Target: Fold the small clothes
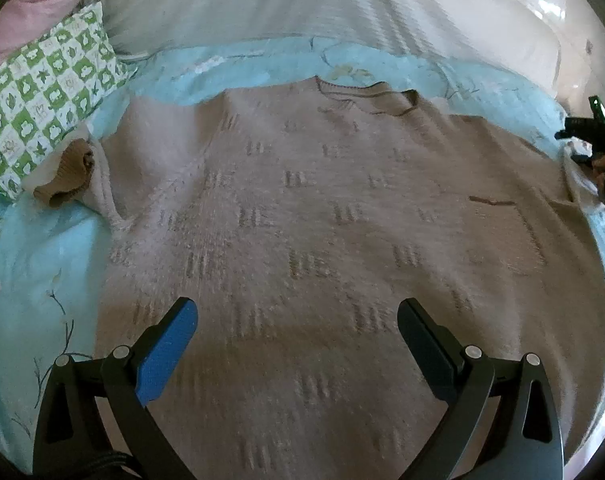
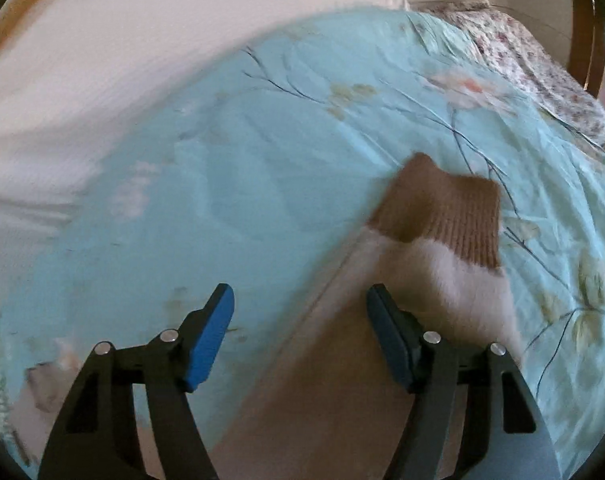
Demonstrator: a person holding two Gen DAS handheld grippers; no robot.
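A pale beige knit sweater (image 1: 322,220) with rows of small dash marks lies flat on a light blue floral bedspread (image 1: 42,264), neckline at the far side. Its left sleeve ends in a brown ribbed cuff (image 1: 68,178) near a pillow. My left gripper (image 1: 296,320) is open and empty, hovering over the sweater's lower body. In the right wrist view the right sleeve (image 2: 442,280) with its brown ribbed cuff (image 2: 442,210) lies on the bedspread (image 2: 222,160). My right gripper (image 2: 300,304) is open and empty just above the sleeve. It also shows in the left wrist view (image 1: 594,148) at the sweater's right edge.
A green and white patterned pillow (image 1: 46,92) lies at the left, a pink one (image 1: 30,4) behind it. A white ribbed blanket (image 1: 282,4) covers the far bed. A floral cloth (image 2: 542,68) lies at the far right by a wooden frame (image 2: 582,28).
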